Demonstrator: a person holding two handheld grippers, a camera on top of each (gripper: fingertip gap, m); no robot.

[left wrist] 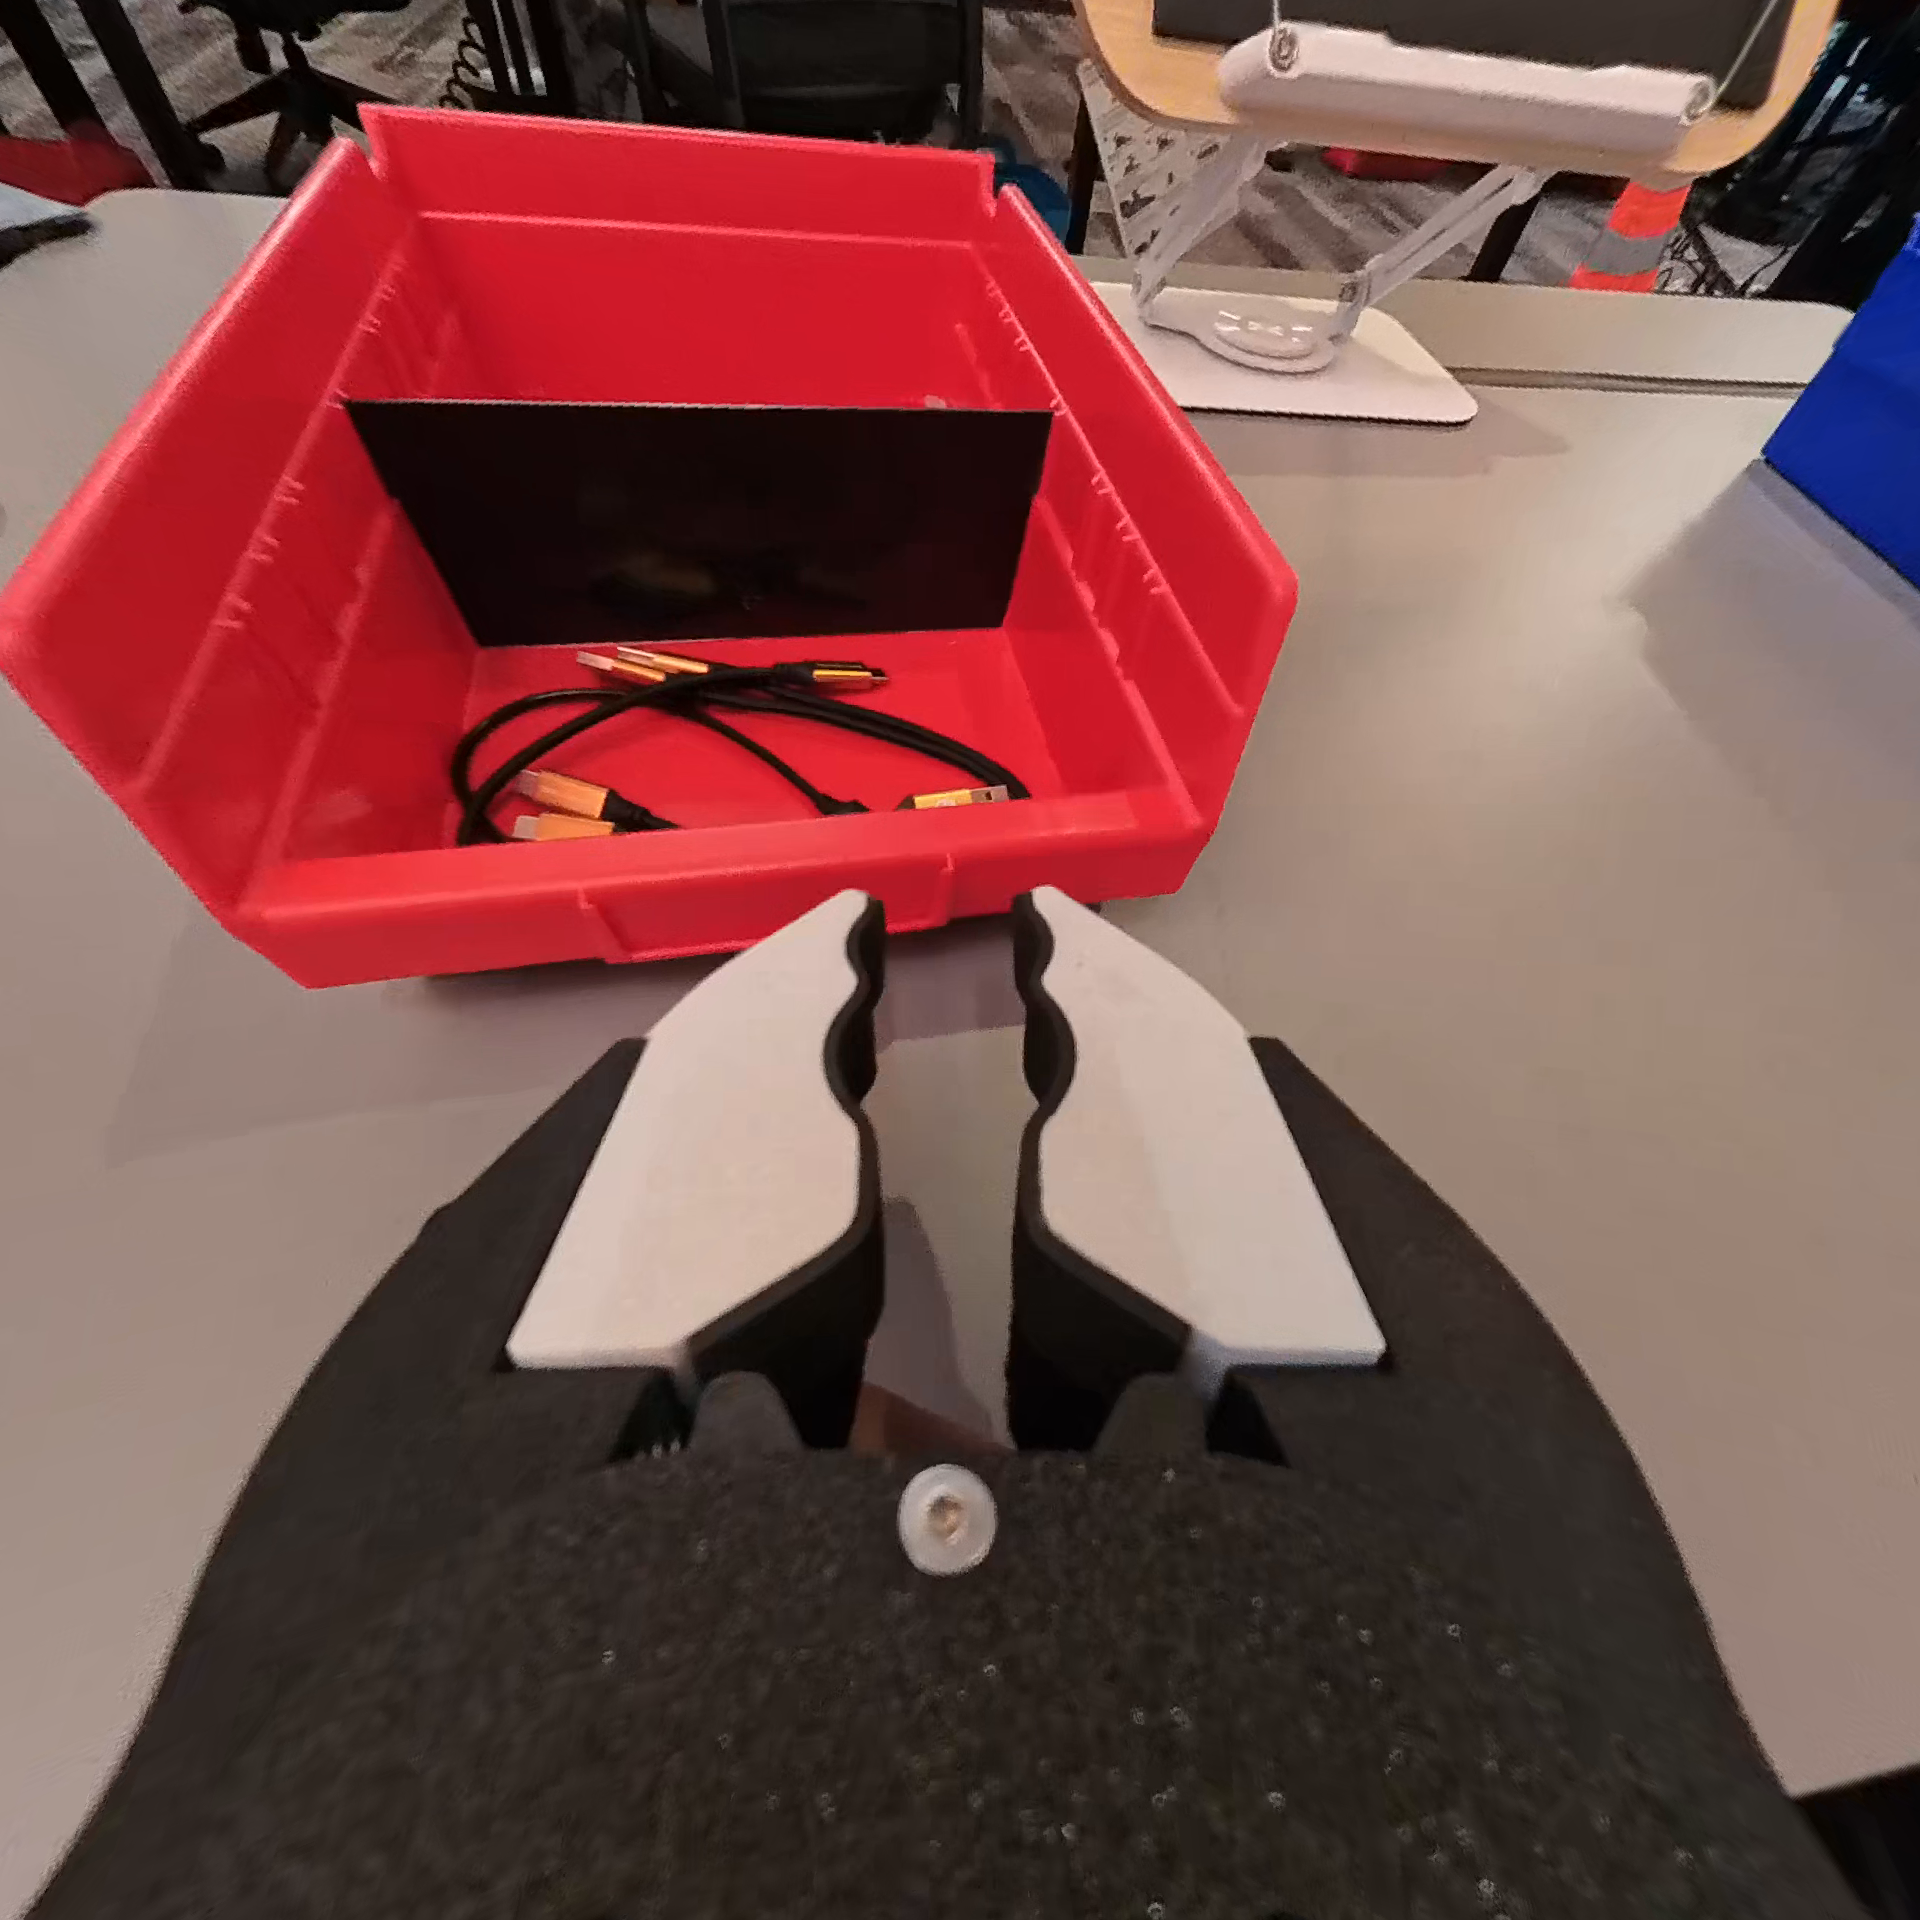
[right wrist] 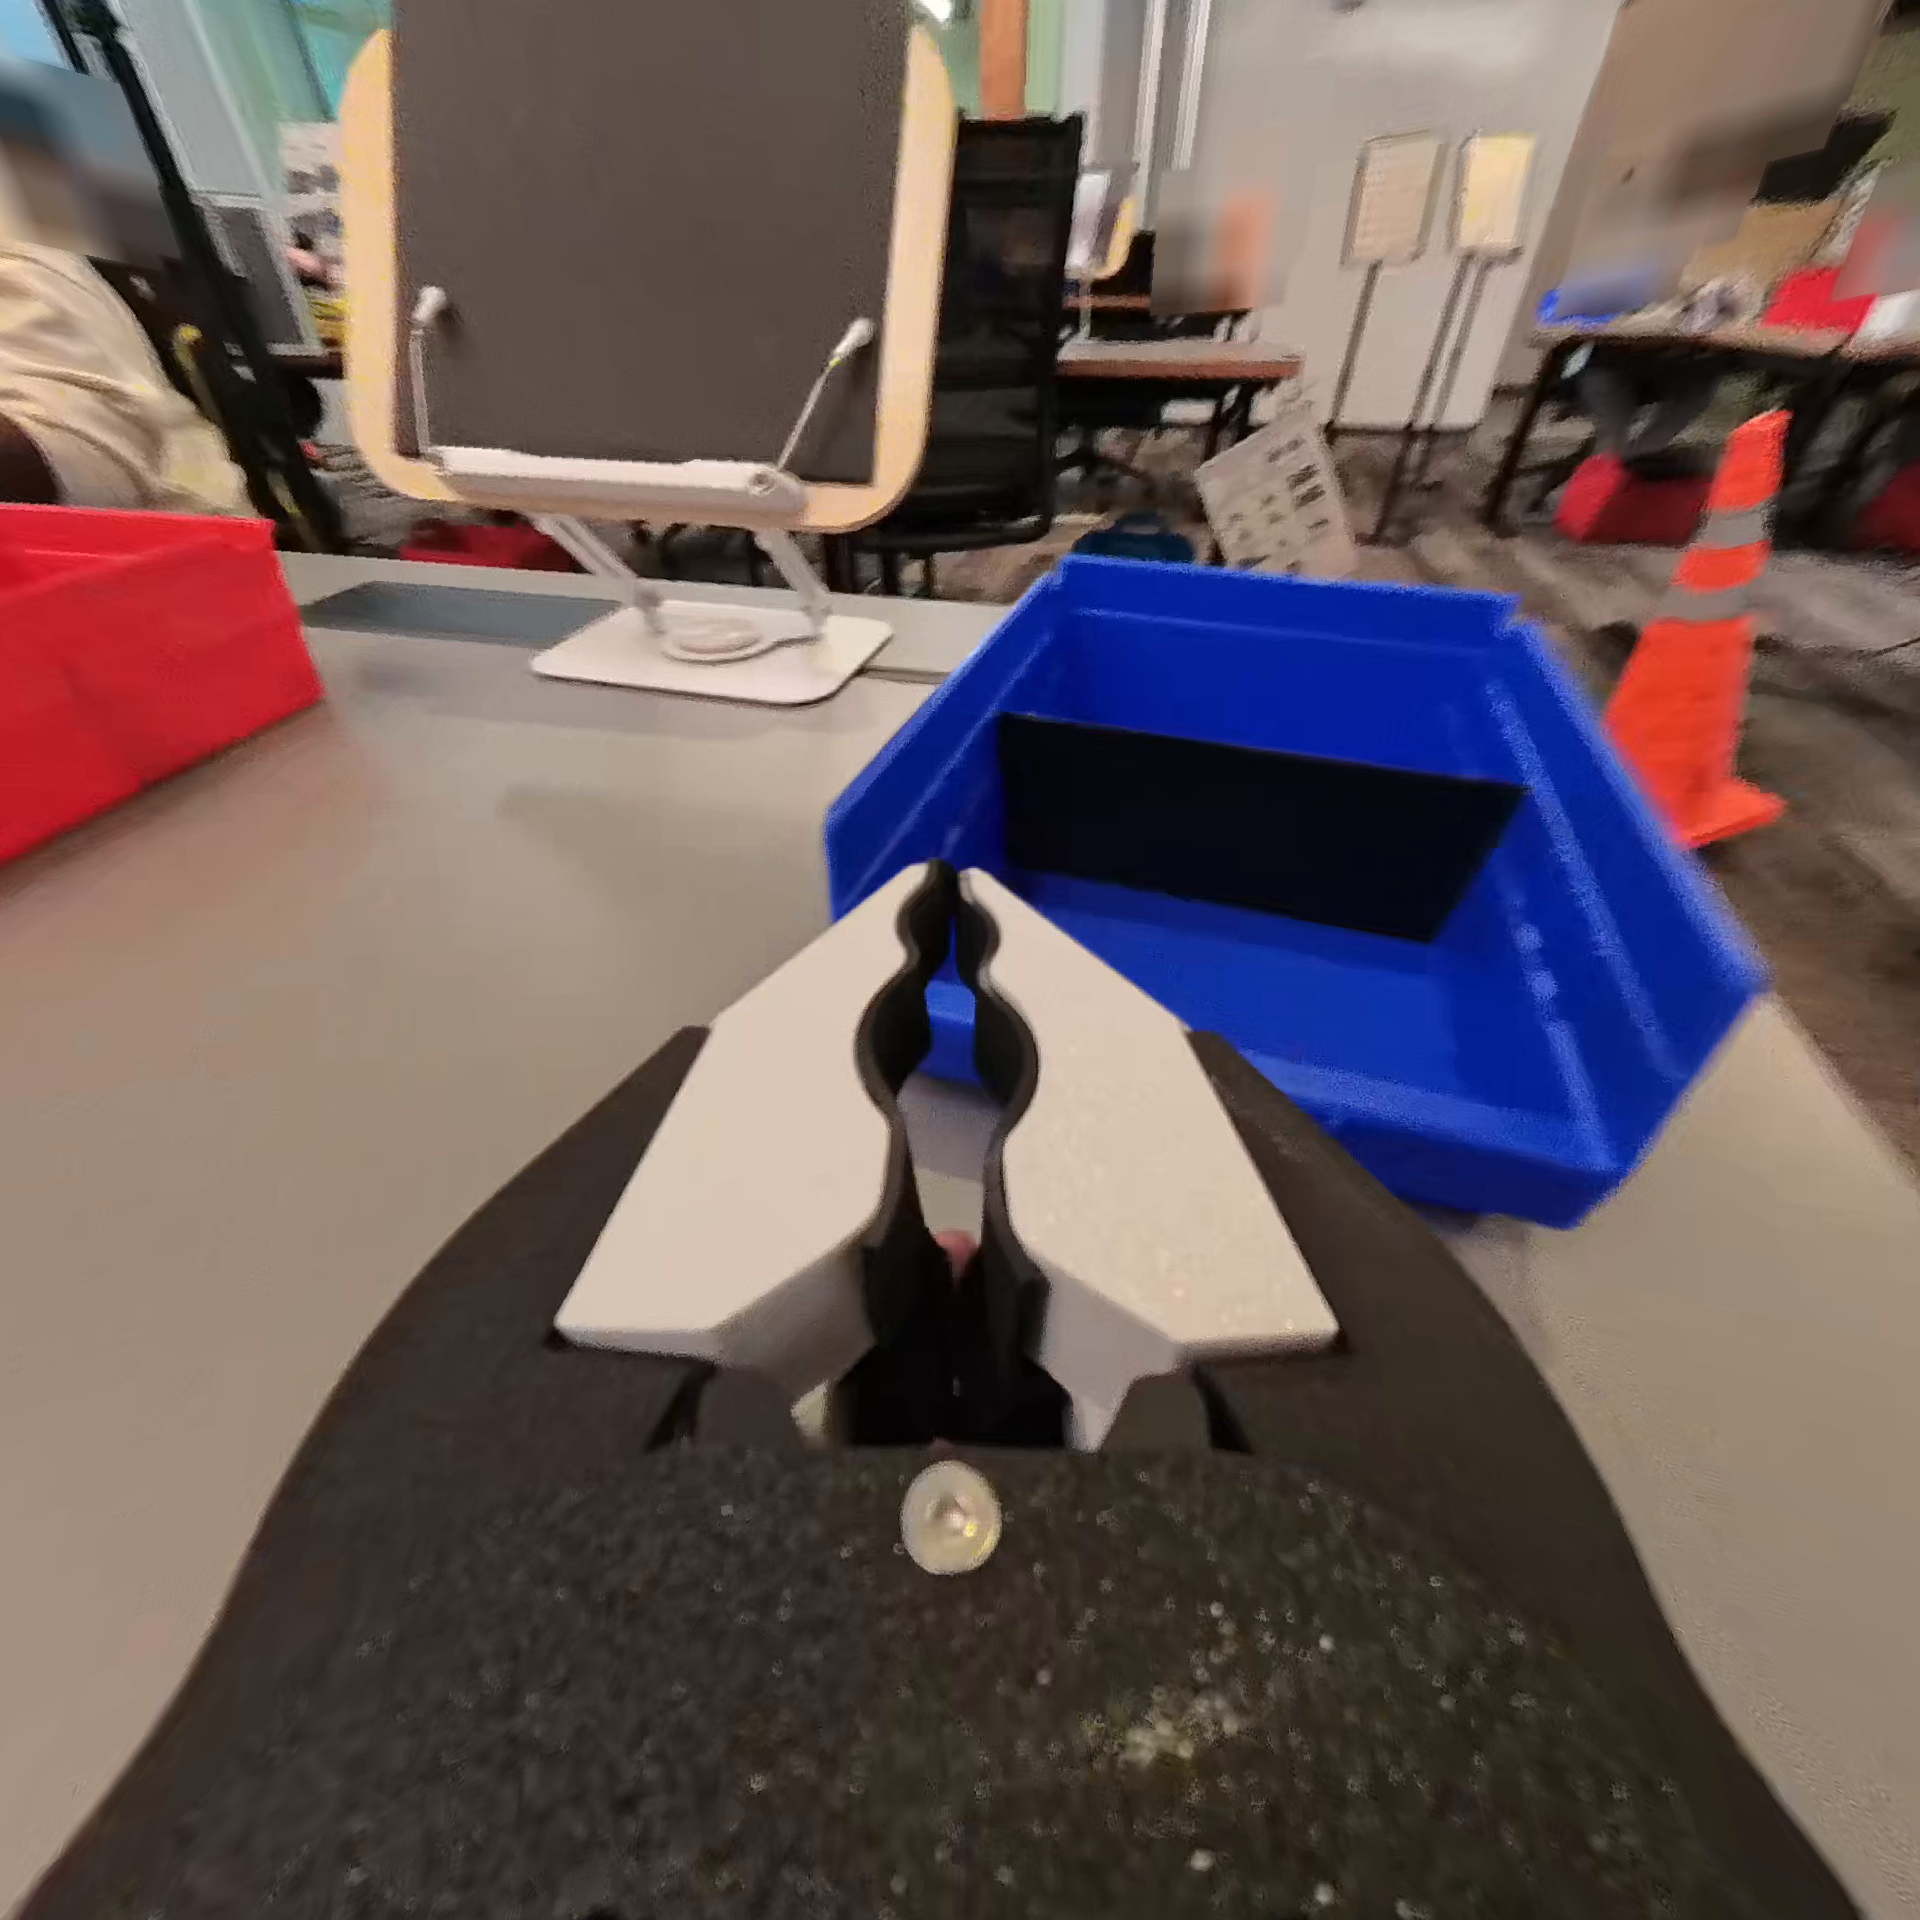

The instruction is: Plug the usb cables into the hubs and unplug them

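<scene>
In the left wrist view a red bin stands on the grey table. Several black USB cables with gold plugs lie in its front compartment, before a black divider. My left gripper is open and empty, its tips just short of the bin's front wall. In the right wrist view my right gripper is shut with nothing between its pads, at the near left corner of a blue bin with a black divider. The compartment in front of the divider holds nothing. No hub shows.
A tablet-like board on a white stand stands at the table's far side. The red bin shows at the left of the right wrist view. An orange cone stands on the floor beyond the table. A person sits at the far left. There is about 55 cm between the tips of the two grippers.
</scene>
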